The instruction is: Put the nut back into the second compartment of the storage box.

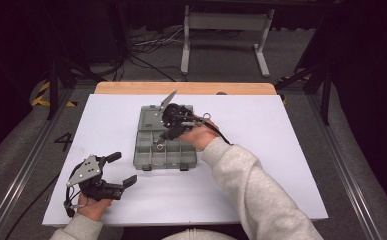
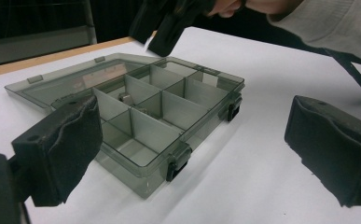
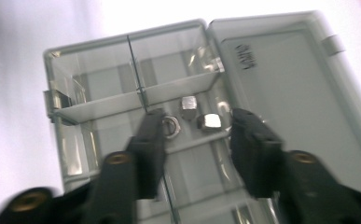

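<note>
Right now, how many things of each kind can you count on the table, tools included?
Tools: 2 (left tool, right tool)
Compartment box, lid open: 1
Metal nuts inside the box: 3
Total: 6

Dim rm, grey floor (image 1: 221,55), cables (image 1: 146,47)

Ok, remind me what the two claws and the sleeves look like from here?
Both claws are black, with two jaws faced in dark, slightly rough pads. The left claw carries a grey three-cornered plate on top, with a thin cable trailing behind it. The right claw has its own grey plate and a black cable looping past the hand. The person wears light grey sweatshirt sleeves.
</note>
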A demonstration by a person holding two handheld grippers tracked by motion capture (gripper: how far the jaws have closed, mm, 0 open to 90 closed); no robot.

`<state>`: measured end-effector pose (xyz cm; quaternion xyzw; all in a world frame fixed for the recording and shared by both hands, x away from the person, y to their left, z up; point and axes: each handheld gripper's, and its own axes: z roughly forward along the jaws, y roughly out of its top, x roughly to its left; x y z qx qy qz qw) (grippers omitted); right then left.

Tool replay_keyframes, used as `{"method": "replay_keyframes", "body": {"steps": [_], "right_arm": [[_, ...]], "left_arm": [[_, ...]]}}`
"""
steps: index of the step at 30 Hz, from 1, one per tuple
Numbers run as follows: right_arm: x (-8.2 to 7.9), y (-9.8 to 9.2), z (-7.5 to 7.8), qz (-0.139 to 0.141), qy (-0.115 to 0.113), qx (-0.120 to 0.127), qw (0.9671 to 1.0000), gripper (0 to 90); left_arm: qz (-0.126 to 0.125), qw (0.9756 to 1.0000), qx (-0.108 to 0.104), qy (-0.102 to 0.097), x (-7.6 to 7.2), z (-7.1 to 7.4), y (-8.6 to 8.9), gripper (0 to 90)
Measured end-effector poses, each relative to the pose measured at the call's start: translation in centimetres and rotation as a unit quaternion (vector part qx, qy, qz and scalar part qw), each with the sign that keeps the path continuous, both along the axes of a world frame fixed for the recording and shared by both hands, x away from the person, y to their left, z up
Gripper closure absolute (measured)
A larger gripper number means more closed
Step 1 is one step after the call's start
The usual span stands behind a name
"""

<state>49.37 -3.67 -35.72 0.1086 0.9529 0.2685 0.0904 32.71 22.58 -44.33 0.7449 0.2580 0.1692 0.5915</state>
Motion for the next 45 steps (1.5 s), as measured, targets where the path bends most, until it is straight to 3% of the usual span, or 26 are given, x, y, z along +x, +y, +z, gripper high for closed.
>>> {"method": "replay_keyframes", "body": {"steps": [6,10,15,19,20,21,22,23,30,32,35,41,45], "right_arm": [[-2.4,-4.2,2.2,-0.023,-0.028,0.073,0.9966,22.5],[-4.0,-6.7,2.7,-0.034,-0.05,0.102,0.9929,18.2],[-6.3,-11.4,2.5,-0.063,-0.072,0.169,0.9809,9.6],[-7.7,-14.0,1.8,-0.095,-0.104,0.199,0.9699,1.0],[-7.7,-14.0,1.8,-0.095,-0.104,0.199,0.9699,1.0],[-8.5,-15.4,1.4,-0.101,-0.116,0.213,0.9648,1.3],[-8.5,-15.4,1.4,-0.101,-0.116,0.213,0.9648,1.3],[-8.7,-15.8,1.3,-0.105,-0.118,0.219,0.9628,1.0],[-10.9,-20.3,0.0,-0.117,-0.148,0.276,0.9424,0.0],[-11.2,-21.2,-0.3,-0.12,-0.145,0.284,0.9401,0.0],[-11.7,-22.6,-0.9,-0.123,-0.153,0.301,0.9333,0.0],[-12.5,-24.6,-2.0,-0.122,-0.159,0.32,0.926,0.0],[-13.2,-25.6,-2.7,-0.126,-0.169,0.335,0.9184,0.0]], "left_arm": [[0.0,1.0,0.0,0.003,-0.1,0.0,0.0,4.7],[0.001,1.0,-0.001,0.003,-0.2,0.1,-0.1,4.7],[0.001,1.0,-0.005,0.004,-0.3,0.1,-0.2,4.5],[0.0,1.0,-0.002,0.001,-0.2,0.1,-0.1,4.4],[0.0,1.0,-0.004,0.001,-0.2,0.1,-0.1,4.4],[0.001,1.0,-0.003,0.001,-0.2,0.1,-0.1,4.4],[0.002,1.0,-0.005,0.0,-0.2,0.1,-0.1,4.4],[0.003,1.0,-0.006,0.0,-0.2,0.1,-0.1,4.3],[-0.005,0.9999,-0.012,-0.005,-0.4,0.3,-0.1,4.2],[-0.004,0.9999,-0.013,-0.006,-0.4,0.3,-0.1,4.1],[-0.007,0.9998,-0.015,-0.007,-0.5,0.3,-0.1,4.0],[-0.008,0.9996,-0.025,-0.006,-0.6,0.4,-0.2,3.7],[-0.011,0.9995,-0.029,-0.007,-0.7,0.4,-0.1,3.7]]}}
